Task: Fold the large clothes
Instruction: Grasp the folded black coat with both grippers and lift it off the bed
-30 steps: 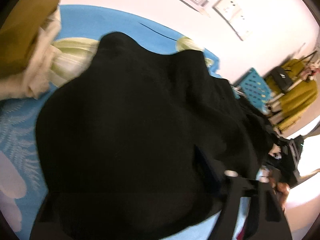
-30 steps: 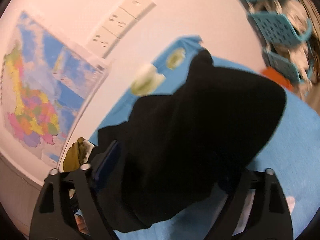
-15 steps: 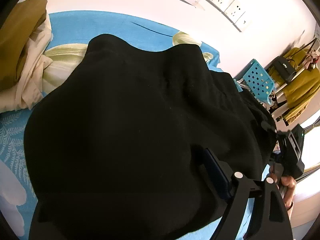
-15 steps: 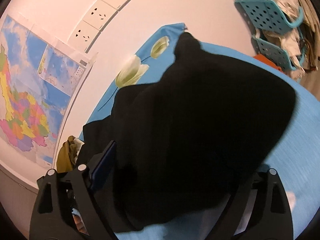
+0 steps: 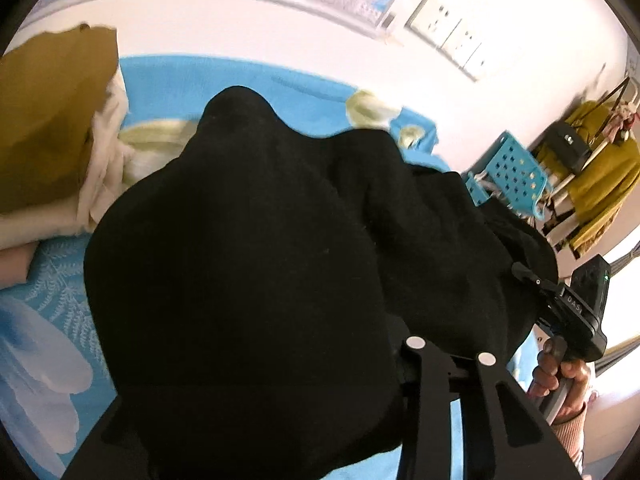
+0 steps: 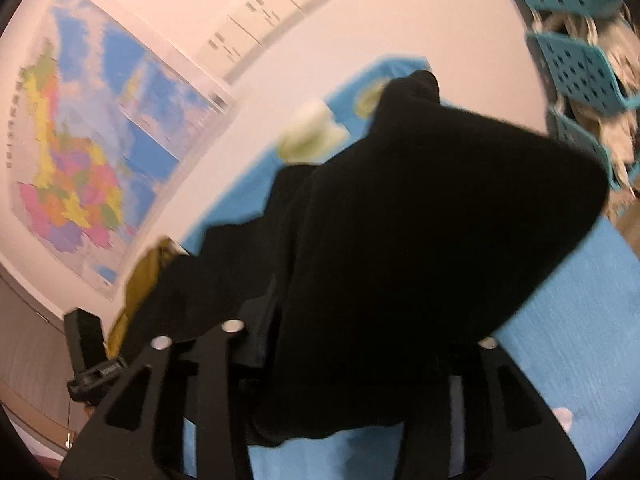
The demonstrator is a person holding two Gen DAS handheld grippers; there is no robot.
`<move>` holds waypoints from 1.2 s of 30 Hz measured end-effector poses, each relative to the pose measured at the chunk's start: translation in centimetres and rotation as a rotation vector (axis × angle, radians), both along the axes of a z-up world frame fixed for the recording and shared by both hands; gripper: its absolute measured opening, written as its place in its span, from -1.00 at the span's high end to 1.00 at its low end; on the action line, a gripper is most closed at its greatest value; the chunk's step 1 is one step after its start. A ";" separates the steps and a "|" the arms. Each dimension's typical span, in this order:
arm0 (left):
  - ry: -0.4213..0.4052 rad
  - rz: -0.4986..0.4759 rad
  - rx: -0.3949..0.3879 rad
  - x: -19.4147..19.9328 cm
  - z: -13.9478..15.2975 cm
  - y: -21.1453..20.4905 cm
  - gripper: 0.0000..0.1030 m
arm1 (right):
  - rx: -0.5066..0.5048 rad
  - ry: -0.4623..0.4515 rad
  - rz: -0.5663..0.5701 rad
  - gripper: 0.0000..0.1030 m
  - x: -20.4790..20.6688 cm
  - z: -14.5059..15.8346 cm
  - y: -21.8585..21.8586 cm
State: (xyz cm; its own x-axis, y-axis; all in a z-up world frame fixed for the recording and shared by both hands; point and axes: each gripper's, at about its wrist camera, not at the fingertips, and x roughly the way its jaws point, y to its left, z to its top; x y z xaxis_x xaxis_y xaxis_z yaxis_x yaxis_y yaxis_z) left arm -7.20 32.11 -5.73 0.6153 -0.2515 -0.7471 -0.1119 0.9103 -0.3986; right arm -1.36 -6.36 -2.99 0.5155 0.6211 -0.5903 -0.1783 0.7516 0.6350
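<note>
While a black garment is draped in a heap over the blue flowered bedsheet, its near edge is gripped by both tools — the left gripper and right gripper, whose jaws have just been closing on the cloth. Olive and cream clothes are piled beside it.

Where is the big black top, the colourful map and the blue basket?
black top [image 5: 248, 264]: left wrist view, middle of the cloth.
colourful map [image 6: 92, 160]: right wrist view, its coloured part on the wall.
blue basket [image 5: 514, 168]: left wrist view, its holed side.
</note>
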 end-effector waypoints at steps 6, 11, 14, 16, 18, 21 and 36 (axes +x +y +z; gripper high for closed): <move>0.039 0.017 -0.064 1.1 -2.4 1.2 -0.24 | 0.050 0.026 0.036 -0.43 0.6 -1.5 0.6; 0.040 0.026 0.000 1.7 -2.2 0.2 -0.12 | 0.061 0.009 0.050 0.21 1.5 -1.9 1.3; 0.044 0.041 0.013 1.7 -1.7 0.1 0.08 | 0.078 -0.014 0.066 0.45 1.3 -1.2 1.1; 0.031 0.044 0.038 1.4 -1.0 -0.3 0.17 | 0.106 -0.037 0.075 0.51 1.0 -0.2 1.0; 0.017 0.040 0.060 1.1 -0.2 -0.7 0.24 | 0.132 -0.065 0.087 0.54 0.5 1.0 0.9; -0.008 0.031 0.067 0.7 1.0 -0.8 0.28 | 0.134 -0.102 0.099 0.56 -0.3 2.5 0.9; 0.076 0.001 -0.021 0.0 -1.7 0.6 -0.04 | 0.053 0.045 0.102 -0.09 -1.0 -1.3 0.7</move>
